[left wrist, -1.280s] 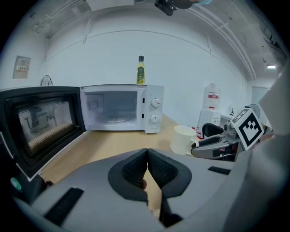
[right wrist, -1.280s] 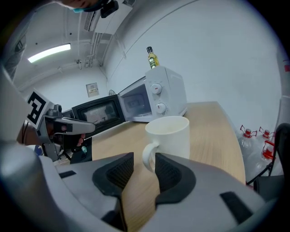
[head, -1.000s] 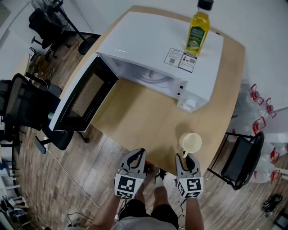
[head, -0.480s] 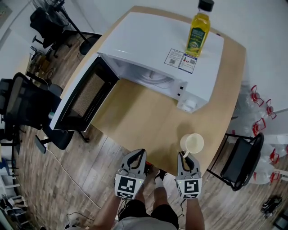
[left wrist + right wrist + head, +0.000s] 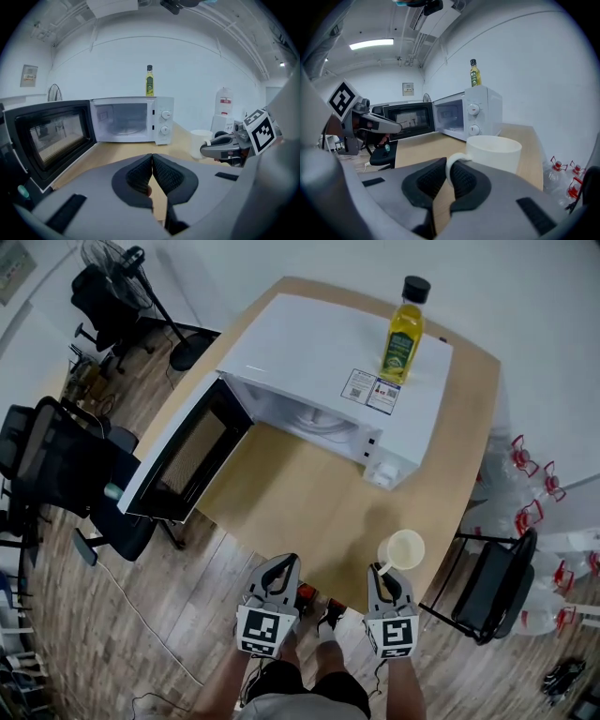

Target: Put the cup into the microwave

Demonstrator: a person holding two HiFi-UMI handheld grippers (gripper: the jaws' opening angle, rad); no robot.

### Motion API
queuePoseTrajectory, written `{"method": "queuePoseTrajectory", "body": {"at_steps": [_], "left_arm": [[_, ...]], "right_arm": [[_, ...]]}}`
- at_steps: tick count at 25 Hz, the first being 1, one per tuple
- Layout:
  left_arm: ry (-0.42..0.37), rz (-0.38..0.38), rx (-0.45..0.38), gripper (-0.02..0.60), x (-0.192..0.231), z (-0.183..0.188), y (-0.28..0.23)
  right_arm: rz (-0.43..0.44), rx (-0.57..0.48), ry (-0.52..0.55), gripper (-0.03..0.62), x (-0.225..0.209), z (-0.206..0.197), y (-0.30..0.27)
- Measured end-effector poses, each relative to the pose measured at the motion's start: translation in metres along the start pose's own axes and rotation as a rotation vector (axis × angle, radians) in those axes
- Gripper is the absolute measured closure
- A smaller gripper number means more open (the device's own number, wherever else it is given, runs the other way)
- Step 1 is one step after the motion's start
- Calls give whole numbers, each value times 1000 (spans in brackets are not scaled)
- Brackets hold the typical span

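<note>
**Handle pinched: the carry to the microwave comes next**

Nearest the person, the right gripper (image 5: pixel 449 180) has just been closing its jaws, and the frames show the cup's handle (image 5: pixel 453 165) between them. The ribbed pads press on the thin loop from both sides. The left gripper (image 5: pixel 152 173) has its jaws pressed together with nothing between them. It hangs off the near edge of the table (image 5: pixel 300 512), level with the right one and well apart from it.

The cup (image 5: pixel 403 549), white and upright, is at the near right edge of the table, just ahead of the right gripper. Whether its base has left the wood cannot be told from these views, nor whether anything is in it.

Farther on and to the left, the microwave (image 5: pixel 328 352) stands with its door (image 5: pixel 183 460) swung wide to the left. The cavity is open toward the person and the glass turntable (image 5: pixel 314 413) lies bare inside. A bottle (image 5: pixel 400 329) of yellow oil stands on top of the microwave, toward its right end.

The step in hand looks like the grasp, and it appears done or nearly so. The next move would be to raise the cup clear of the table and carry it forward and leftward to the open cavity. A grip on the handle alone leaves the body free to sag or swing, so the carry calls for a level, unhurried path. The cup should go in low under the top of the opening, clear of the control panel on the right and the door on the left. The bare stretch of table between cup and microwave offers no obstacle.
</note>
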State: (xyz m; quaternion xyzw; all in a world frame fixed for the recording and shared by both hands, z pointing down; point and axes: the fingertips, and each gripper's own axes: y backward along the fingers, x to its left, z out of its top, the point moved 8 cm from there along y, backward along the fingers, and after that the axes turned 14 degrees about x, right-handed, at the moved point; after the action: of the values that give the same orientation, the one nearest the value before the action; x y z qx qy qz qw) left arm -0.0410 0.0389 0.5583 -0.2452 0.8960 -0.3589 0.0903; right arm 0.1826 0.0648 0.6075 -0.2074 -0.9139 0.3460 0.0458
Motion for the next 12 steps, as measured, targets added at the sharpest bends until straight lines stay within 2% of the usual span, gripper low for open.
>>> {"method": "queuePoseTrajectory", "body": {"at_steps": [12], "left_arm": [[-2,69,-127,558,-6,49,51]], "right_arm": [[50,-110,102,562,11,63,43]]}}
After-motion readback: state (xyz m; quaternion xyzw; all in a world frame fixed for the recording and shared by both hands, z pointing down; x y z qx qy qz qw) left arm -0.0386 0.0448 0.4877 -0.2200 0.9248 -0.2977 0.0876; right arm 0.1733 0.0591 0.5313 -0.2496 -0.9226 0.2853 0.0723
